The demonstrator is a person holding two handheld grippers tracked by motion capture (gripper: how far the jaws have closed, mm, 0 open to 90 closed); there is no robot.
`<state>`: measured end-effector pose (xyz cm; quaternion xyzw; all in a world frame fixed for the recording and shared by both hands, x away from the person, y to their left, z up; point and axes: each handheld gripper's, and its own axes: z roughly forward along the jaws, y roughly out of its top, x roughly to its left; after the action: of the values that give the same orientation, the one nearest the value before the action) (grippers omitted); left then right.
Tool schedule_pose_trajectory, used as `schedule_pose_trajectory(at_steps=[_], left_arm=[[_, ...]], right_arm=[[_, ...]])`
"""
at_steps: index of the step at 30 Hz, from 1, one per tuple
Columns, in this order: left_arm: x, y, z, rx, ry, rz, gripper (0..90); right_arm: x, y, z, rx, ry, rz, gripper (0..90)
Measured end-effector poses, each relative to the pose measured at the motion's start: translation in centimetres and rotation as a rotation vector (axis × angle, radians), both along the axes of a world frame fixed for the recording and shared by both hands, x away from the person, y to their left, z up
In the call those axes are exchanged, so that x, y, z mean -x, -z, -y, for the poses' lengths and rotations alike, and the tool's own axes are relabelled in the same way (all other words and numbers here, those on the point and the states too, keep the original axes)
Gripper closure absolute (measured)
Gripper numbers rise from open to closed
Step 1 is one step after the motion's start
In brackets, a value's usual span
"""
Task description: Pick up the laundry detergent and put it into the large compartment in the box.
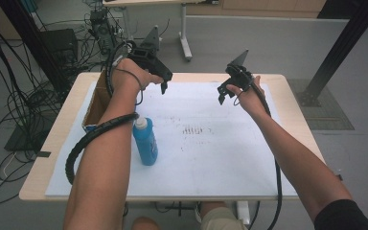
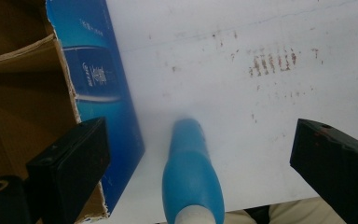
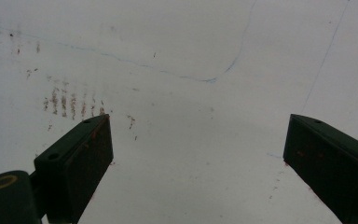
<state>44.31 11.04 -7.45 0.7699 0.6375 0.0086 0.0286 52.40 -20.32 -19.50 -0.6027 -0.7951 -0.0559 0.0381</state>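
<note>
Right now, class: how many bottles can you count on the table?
1. A blue bottle stands upright on the white sheet beside the cardboard box. More could be hidden inside the box.

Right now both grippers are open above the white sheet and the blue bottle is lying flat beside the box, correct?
Not quite. In the high view the blue bottle stands upright beside the box. The left gripper and right gripper are open above the white sheet.

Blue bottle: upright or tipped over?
Upright: the blue bottle stands on its base on the white mat, white cap on top.
</note>
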Motion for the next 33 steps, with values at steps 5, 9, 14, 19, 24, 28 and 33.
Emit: schedule_pose_trajectory(at_steps=[5, 9, 14, 19, 24, 28, 33], left_arm=[[0.0, 0.0, 0.0, -0.001, 0.000, -0.004, 5.4], [0.2, -0.1, 0.0, -0.001, -0.001, -0.003, 5.4], [0.3, -0.3, -0.2, -0.004, -0.006, -0.002, 5.3], [0.4, -0.4, -0.3, -0.003, -0.009, -0.003, 5.3], [0.6, -0.5, -0.3, -0.004, -0.011, -0.003, 5.3], [0.9, -0.6, -0.2, -0.007, -0.012, -0.002, 5.3], [1.6, -0.9, -0.3, -0.014, -0.017, 0.000, 5.2]], right_arm=[[0.2, -0.1, 0.0, -0.003, 0.002, 0.002, 8.0], [0.2, -0.2, -0.1, 0.001, -0.004, 0.004, 8.0], [0.2, -0.3, -0.1, 0.000, -0.005, 0.002, 8.0], [0.2, -0.3, -0.1, 0.002, -0.002, 0.002, 8.0], [0.2, -0.3, 0.1, 0.003, -0.002, -0.002, 8.0], [0.3, -0.4, 0.2, 0.003, 0.001, -0.001, 8.0], [0.5, -0.7, 0.5, 0.002, 0.002, 0.003, 8.0]])
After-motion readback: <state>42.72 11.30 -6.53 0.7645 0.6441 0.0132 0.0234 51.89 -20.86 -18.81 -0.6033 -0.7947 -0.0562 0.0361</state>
